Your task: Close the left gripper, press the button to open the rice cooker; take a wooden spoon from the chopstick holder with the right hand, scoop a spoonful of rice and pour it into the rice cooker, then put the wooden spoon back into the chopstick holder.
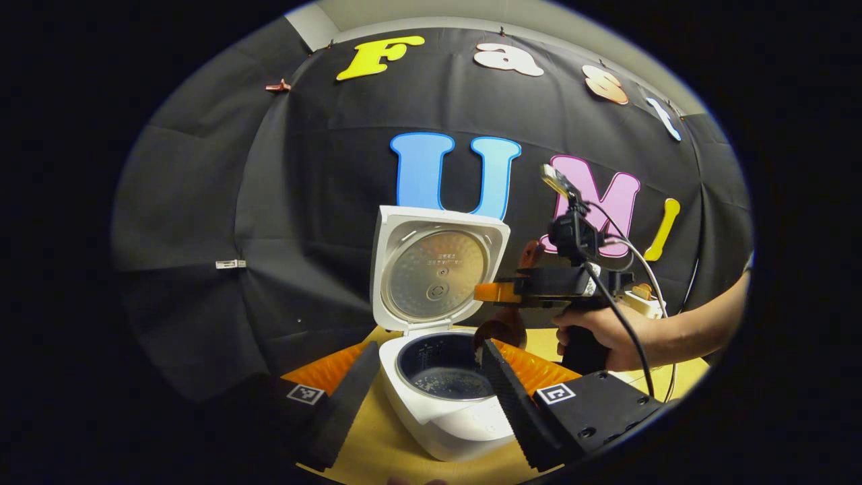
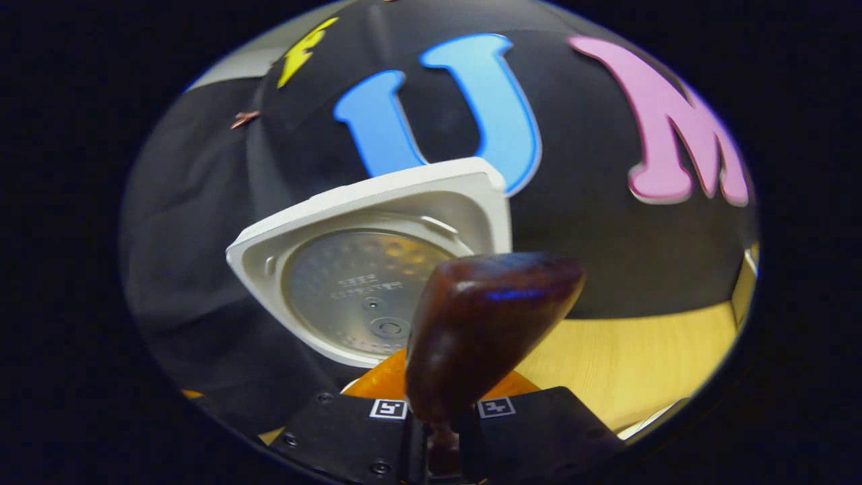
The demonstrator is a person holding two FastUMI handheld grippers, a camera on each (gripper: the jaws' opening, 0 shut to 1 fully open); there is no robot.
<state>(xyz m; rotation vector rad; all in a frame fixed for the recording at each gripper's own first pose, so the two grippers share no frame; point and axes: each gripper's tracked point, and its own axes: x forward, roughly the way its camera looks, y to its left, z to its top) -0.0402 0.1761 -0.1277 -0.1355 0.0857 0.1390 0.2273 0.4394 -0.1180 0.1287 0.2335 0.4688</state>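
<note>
In the left gripper view, the rice cooker (image 1: 441, 397) stands on the wooden table (image 1: 377, 444) with its lid (image 1: 438, 269) raised upright at the back. The inner pot (image 1: 448, 374) is dark, and a thin scatter of pale grains lies at its bottom; how much rice is there is hard to judge. The left gripper (image 1: 424, 394) has its two fingers spread wide apart, one on each side of the cooker's body, and they grip nothing. Farther off, a hand (image 1: 599, 333) holds the right gripper (image 1: 495, 293) above the right rim of the pot. The wooden spoon (image 1: 502, 330) hangs below it, its bowl partly hidden behind the left gripper's own finger, so whether it carries rice cannot be told. A pale object behind the wrist is too much covered to name.

In the right gripper view, the right gripper (image 2: 441, 438) is closed on the spoon's (image 2: 485, 330) thin handle, which sits between the two fingers at the bottom edge. The dark brown bowl of the spoon shows its rounded back, so its inside is hidden. Behind it is the open lid (image 2: 377, 269) with its metal inner plate, and the table (image 2: 640, 364) is to the right. The pot is cut off below.
</note>
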